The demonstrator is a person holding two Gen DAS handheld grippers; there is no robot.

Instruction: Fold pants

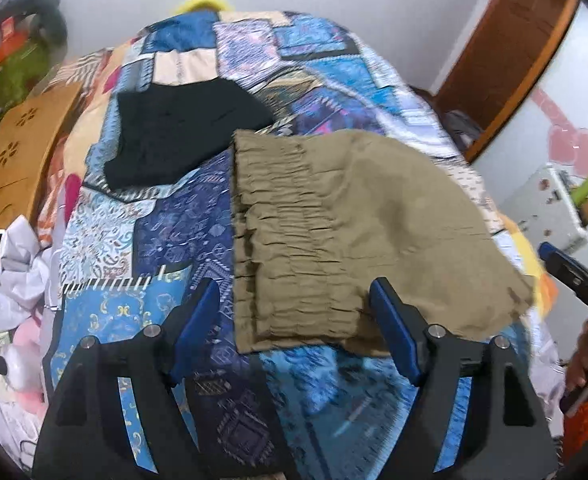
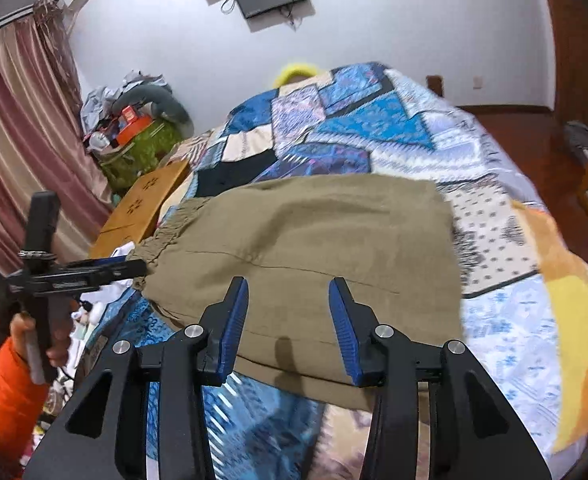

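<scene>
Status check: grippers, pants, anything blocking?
Left gripper open, right gripper open, nothing clamped. Khaki pants folded flat on patchwork quilt. Black folded garment lies beside them, apart; nothing in the way.

Folded pants (image 1: 358,216) on quilt (image 1: 173,240); second garment (image 1: 181,136) behind-left; wooden table (image 1: 13,160) left of bed.

Bed (image 1: 197,216) covered by a blue patchwork quilt (image 2: 374,128). Lying directly on the quilt: folded khaki pants (image 1: 334,220), elastic waistband gathered at one edge, and a folded black garment (image 1: 181,136) just beyond them, apart.
</scene>
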